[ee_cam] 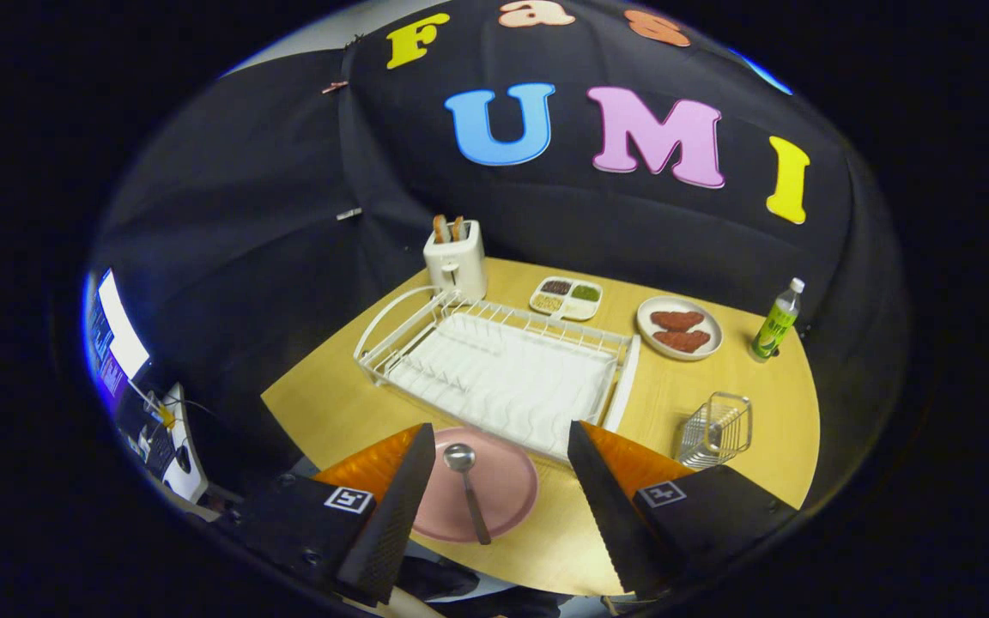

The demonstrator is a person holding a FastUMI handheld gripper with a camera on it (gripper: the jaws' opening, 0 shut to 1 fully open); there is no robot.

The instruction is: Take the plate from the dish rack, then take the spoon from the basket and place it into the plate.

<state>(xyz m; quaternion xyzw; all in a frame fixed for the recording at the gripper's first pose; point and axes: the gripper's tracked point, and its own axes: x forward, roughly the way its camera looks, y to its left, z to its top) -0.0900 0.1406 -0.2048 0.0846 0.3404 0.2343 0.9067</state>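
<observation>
We see the tabletop (700, 403), and beyond the jaws the white dish rack (503, 369) stands with nothing in it. The pink plate (503, 489) lies flat between the jaws, with the spoon (469, 489) resting in it. The wire basket (716, 427) is beyond the right jaw. The gripper (494, 498) has its jaws wide, holding nothing. We judge the spoon light, stiff and slippery; its thin handle is the best place to hold.
</observation>
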